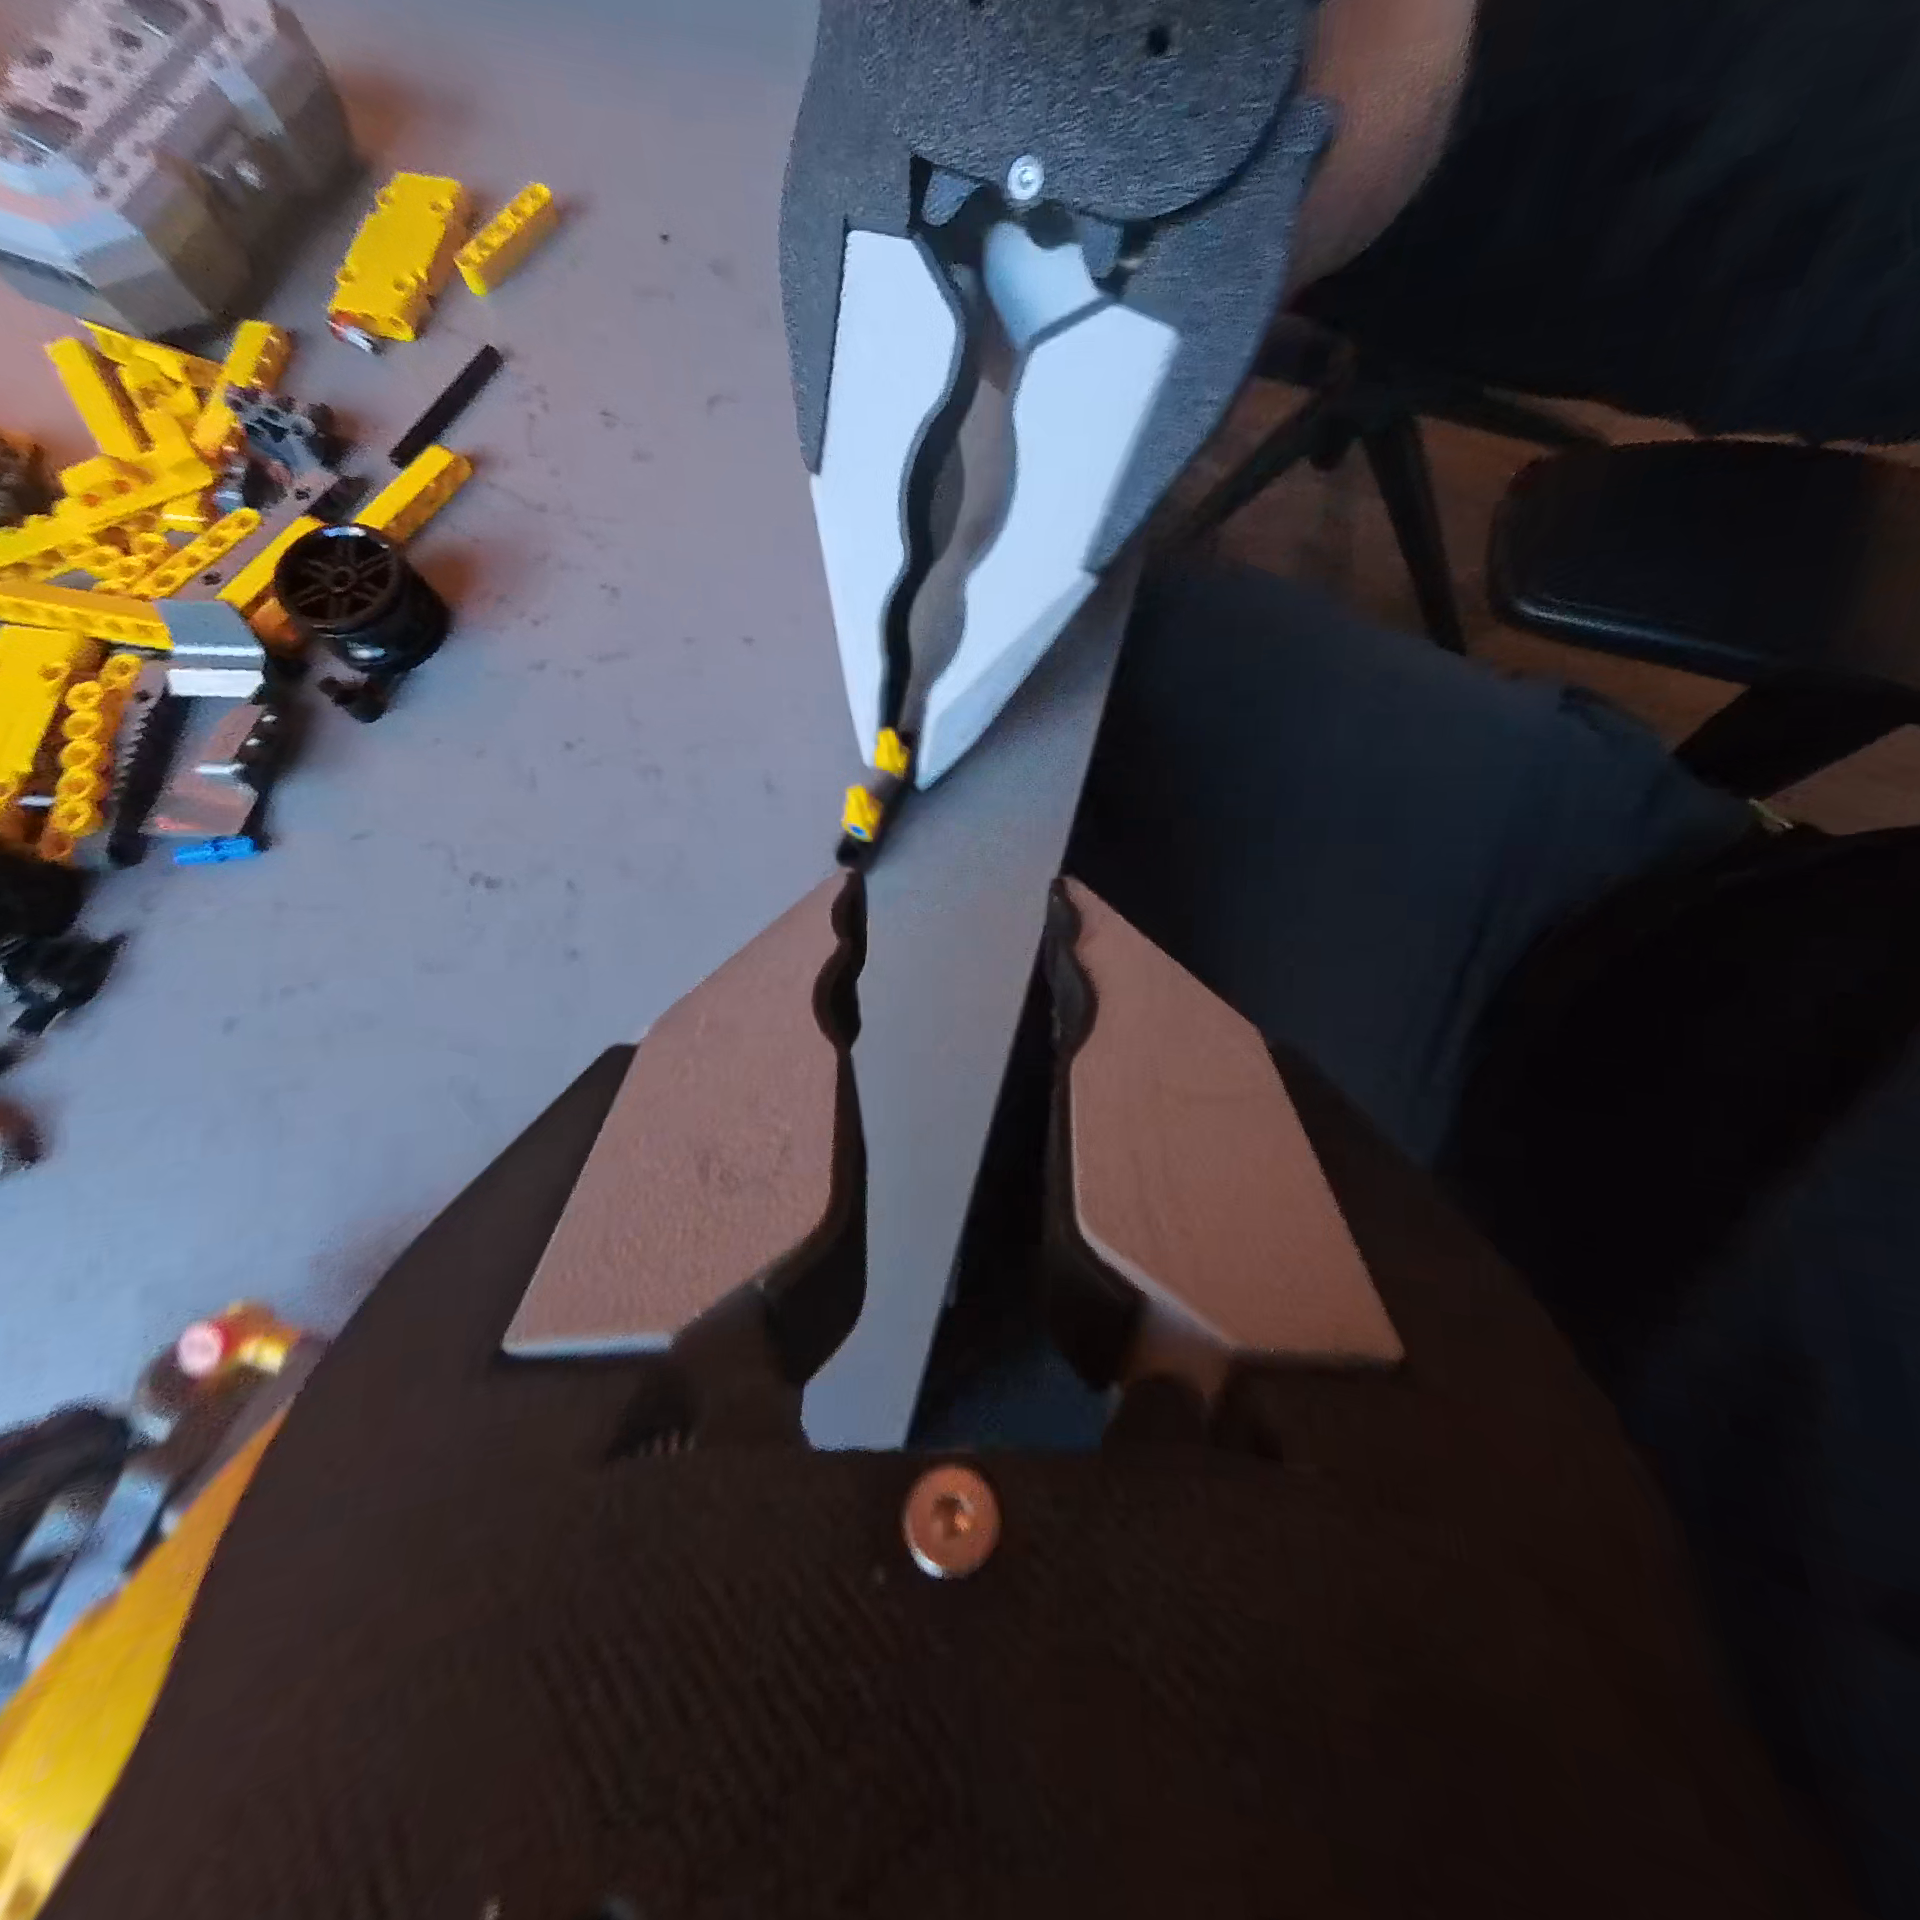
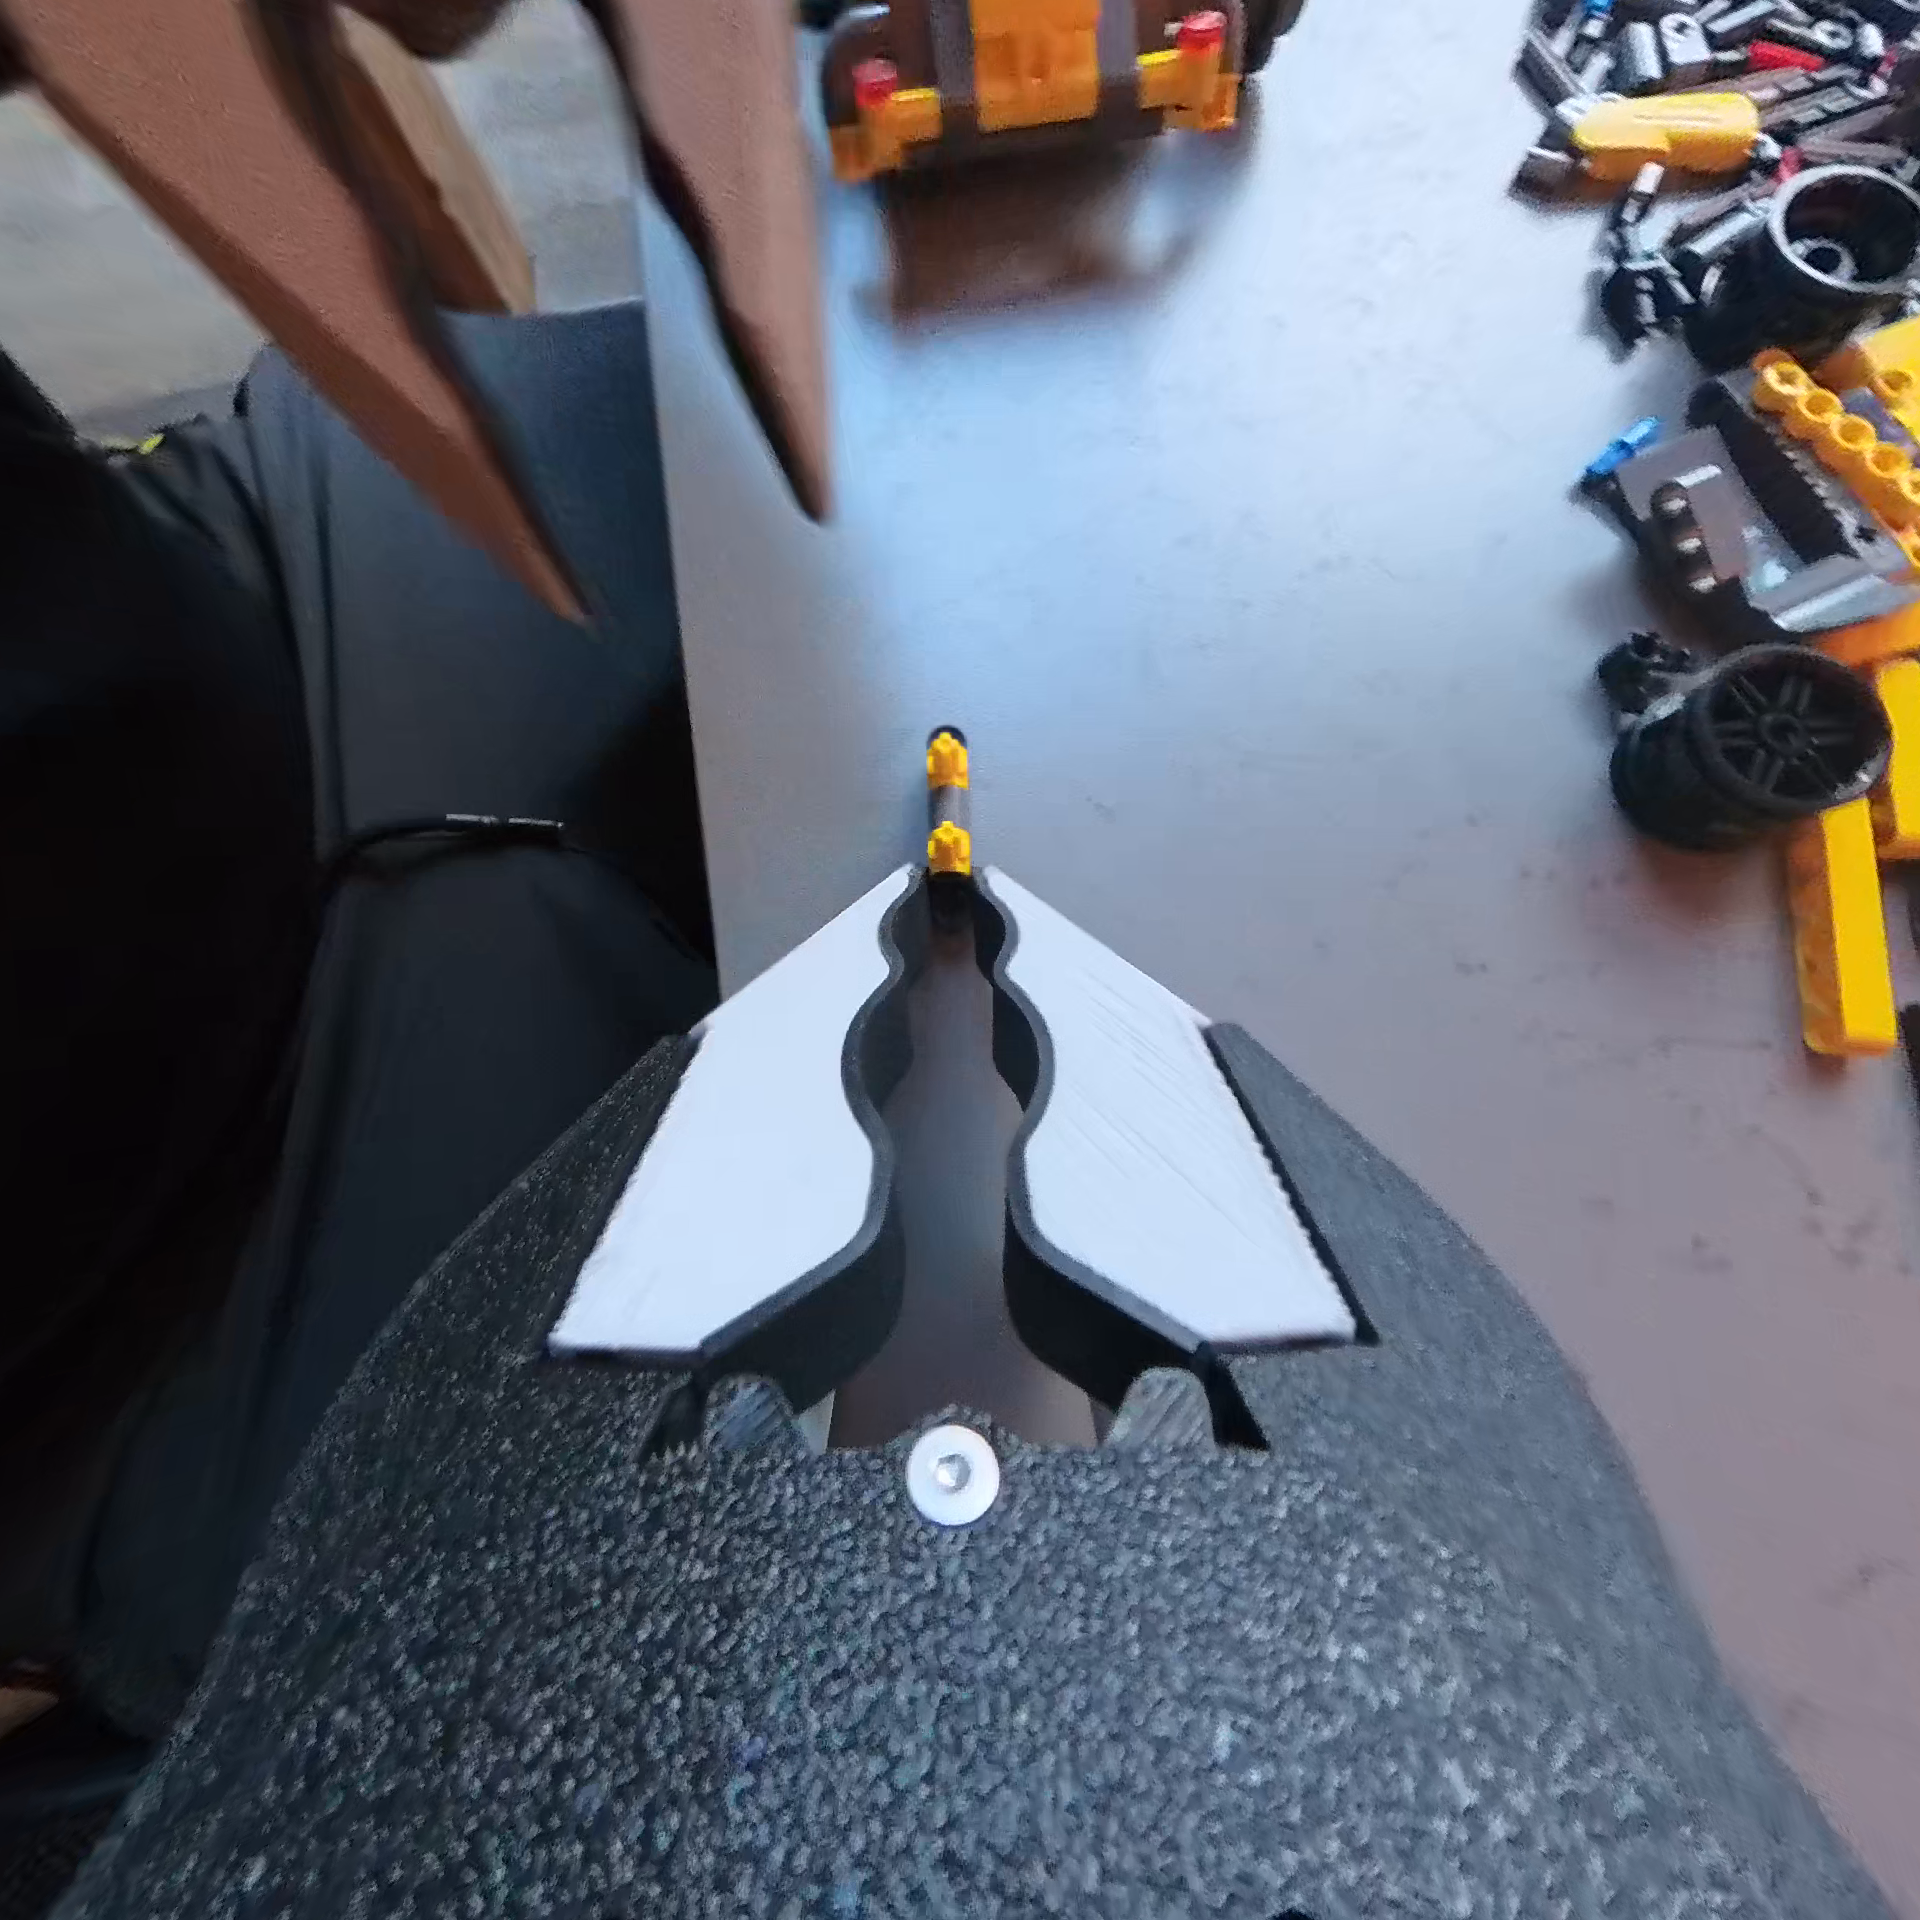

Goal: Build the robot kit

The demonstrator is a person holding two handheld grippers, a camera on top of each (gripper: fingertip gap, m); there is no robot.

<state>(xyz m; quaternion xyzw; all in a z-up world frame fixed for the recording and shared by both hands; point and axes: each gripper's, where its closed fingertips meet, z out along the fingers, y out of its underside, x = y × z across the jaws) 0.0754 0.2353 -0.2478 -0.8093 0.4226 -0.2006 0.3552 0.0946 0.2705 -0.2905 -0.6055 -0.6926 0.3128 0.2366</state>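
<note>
My right gripper [image 2: 948, 878], with white fingers [image 2: 748, 1143], is shut on one end of a short black axle [image 2: 948, 805] that carries two yellow bushings. The axle sticks out past the fingertips above the grey table [image 2: 1195, 623]. In the left wrist view the right gripper [image 1: 902, 764] comes in from the top with the axle [image 1: 868, 805]. My left gripper [image 1: 956, 883], with brown fingers [image 1: 717, 1143], is open and empty. Its left fingertip is just short of the axle's free end. It also shows in the right wrist view [image 2: 701, 561] at the upper left.
A pile of yellow and black building pieces [image 1: 114, 582] with a black wheel [image 1: 353, 592] lies to the left; in the right wrist view the pile [image 2: 1849, 468] lies right. A yellow vehicle model [image 2: 1039, 73] stands beyond. A person's leg [image 1: 1351, 831] and a black chair [image 1: 1714, 561] are past the table edge. The tips of one gripper are about 6 cm away from the tips of the other.
</note>
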